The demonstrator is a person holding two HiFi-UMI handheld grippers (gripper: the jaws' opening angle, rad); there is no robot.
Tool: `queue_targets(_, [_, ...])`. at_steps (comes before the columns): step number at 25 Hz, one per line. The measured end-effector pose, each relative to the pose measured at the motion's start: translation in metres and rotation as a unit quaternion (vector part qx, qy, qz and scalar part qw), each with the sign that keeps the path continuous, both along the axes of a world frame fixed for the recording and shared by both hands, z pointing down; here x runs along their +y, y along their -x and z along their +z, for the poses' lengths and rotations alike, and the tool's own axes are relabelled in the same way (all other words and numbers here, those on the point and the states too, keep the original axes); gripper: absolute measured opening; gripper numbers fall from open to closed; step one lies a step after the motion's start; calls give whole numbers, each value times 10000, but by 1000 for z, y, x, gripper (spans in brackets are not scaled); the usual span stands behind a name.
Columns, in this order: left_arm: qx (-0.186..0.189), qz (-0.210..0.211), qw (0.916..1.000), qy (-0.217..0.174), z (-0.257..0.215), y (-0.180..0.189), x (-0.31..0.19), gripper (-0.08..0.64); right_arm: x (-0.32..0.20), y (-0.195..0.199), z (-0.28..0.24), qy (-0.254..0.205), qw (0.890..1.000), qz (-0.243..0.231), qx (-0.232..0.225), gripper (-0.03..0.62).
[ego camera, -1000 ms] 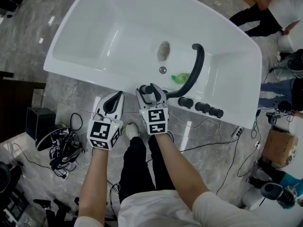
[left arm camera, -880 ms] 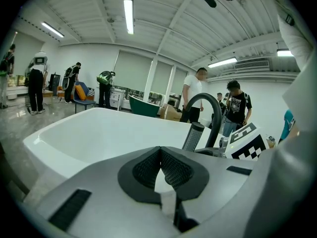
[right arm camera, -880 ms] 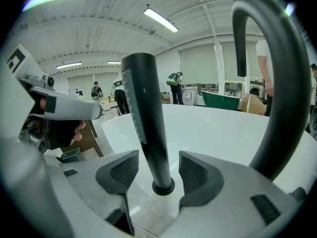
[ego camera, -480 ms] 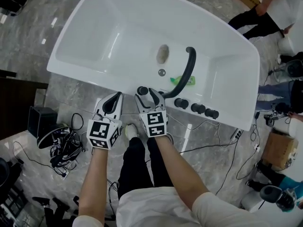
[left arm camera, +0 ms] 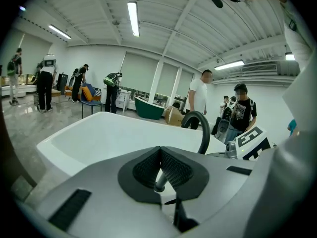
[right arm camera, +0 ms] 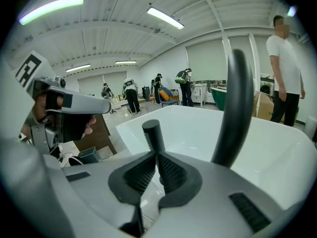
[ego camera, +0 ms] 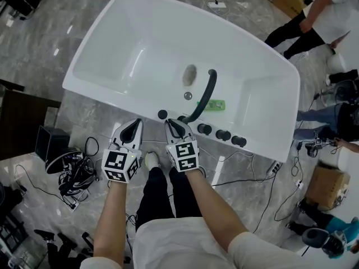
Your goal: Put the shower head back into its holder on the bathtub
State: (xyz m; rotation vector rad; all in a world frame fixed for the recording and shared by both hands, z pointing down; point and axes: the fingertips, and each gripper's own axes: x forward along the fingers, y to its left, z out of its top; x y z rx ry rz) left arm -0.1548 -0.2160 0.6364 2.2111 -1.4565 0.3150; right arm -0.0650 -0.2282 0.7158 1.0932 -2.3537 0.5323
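The black shower head (ego camera: 162,114) stands upright in its holder on the near rim of the white bathtub (ego camera: 112,43); in the right gripper view it is the dark cylinder (right arm camera: 152,133) just beyond the jaws. My right gripper (ego camera: 173,128) hangs a little short of it. Its jaws have just been closing, and the pads now meet with nothing between them. My left gripper (ego camera: 132,130) floats beside it over the floor, also shut and holding nothing. The curved black spout (ego camera: 203,97) arches over the tub to the right.
Three black knobs (ego camera: 223,134) sit on the rim right of the spout. A green item (ego camera: 214,105) lies in the tub near the drain (ego camera: 190,74). Cables and a dark box (ego camera: 73,172) lie on the floor at left. People (ego camera: 314,10) stand beyond the tub.
The right jaws, open around the shower head before, have drawn back from it and shut. Both grippers have pulled away from the rim; the shower head stays in its holder.
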Motion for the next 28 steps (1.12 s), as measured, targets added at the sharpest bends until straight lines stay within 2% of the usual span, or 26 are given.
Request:
queue_targets(6, [-2,-111,9999,-62,-48,-2,6,9,9,-6,-64,114,9987,-210,-451,17])
queue_targets(11, [-71,-272,9995,-161,-89,-3,7,9,4,-16,-127,-33,9964,-364,-769,17])
queue_targets(19, [-178,-296,9982,-498,-156,-13,10,9,0,-44,-217,-482,9906,-708,-1064,17])
queue_targets(23, [-157,-316,9975,-608,-182,-20,14,9,1,-55,-256,-665,9872,-754,-1237,17])
queue_targets(28, [-328,-203,9958,-834,-214,-31,4,9,-10,-66,-300,-1054,9822,-751,-1364,17])
